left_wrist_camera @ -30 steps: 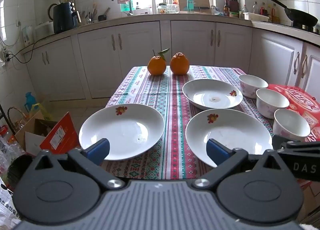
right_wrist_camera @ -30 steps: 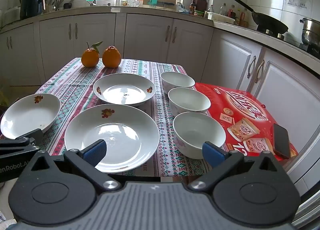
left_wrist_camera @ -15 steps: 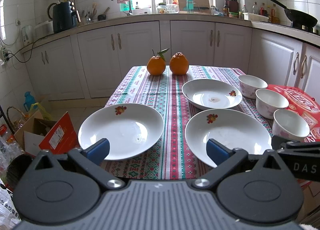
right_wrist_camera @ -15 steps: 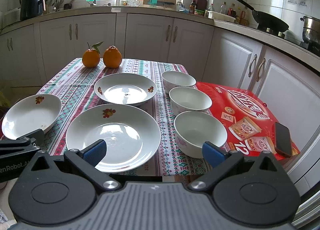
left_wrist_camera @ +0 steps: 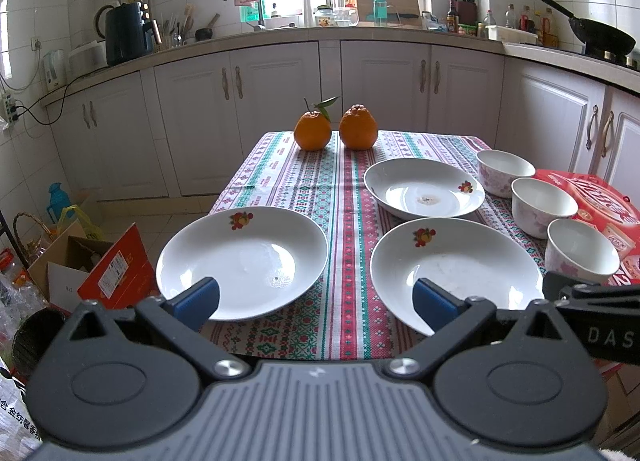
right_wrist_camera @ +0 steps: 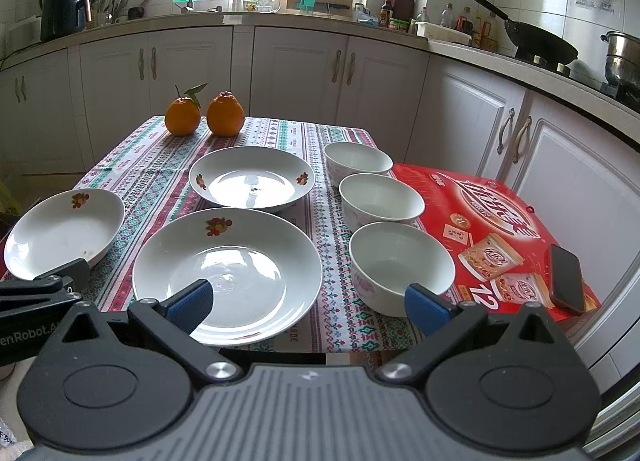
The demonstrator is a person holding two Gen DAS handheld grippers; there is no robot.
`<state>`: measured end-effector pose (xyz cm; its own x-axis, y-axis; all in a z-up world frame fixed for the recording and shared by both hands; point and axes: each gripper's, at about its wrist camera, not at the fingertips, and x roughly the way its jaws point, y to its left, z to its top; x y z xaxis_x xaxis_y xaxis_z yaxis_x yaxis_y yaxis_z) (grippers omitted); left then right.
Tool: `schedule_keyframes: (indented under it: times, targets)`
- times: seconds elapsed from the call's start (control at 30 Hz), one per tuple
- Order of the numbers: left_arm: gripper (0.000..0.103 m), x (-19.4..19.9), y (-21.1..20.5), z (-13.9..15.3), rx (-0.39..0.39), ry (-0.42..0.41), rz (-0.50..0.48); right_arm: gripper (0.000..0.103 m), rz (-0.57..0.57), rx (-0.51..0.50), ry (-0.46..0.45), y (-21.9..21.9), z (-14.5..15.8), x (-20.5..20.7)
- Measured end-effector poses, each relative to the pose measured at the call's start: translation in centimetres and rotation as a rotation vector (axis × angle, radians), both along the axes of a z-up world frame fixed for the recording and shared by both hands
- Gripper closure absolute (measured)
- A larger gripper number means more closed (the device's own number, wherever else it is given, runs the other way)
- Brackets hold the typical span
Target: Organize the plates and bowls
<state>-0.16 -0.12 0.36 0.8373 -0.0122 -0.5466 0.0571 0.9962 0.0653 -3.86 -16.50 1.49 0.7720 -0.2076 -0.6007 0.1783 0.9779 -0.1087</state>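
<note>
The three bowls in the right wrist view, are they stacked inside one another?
No, the three bowls stand apart in a row on the table, each one empty.

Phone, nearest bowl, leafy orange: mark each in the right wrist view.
phone point(right_wrist_camera: 566, 284): right wrist view, middle of its dark screen.
nearest bowl point(right_wrist_camera: 401, 261): right wrist view, inner wall.
leafy orange point(right_wrist_camera: 182, 117): right wrist view, front of the peel.

- Left wrist view: low at the table's point(left_wrist_camera: 340, 197) near edge, left corner, facing the far counter.
- Right wrist view: same edge, further right.
- Both share the plates, bowls, oranges.
</note>
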Motion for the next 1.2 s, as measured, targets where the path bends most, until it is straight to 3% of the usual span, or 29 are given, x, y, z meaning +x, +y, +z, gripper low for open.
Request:
schedule_keyframes:
  times: [1.2]
  targets:
    - [0.001, 0.05, -0.03, -0.05, -0.002, 0.003, -0.001, 0.000, 0.002, 0.001, 0.000, 0.18, 0.11, 0.04]
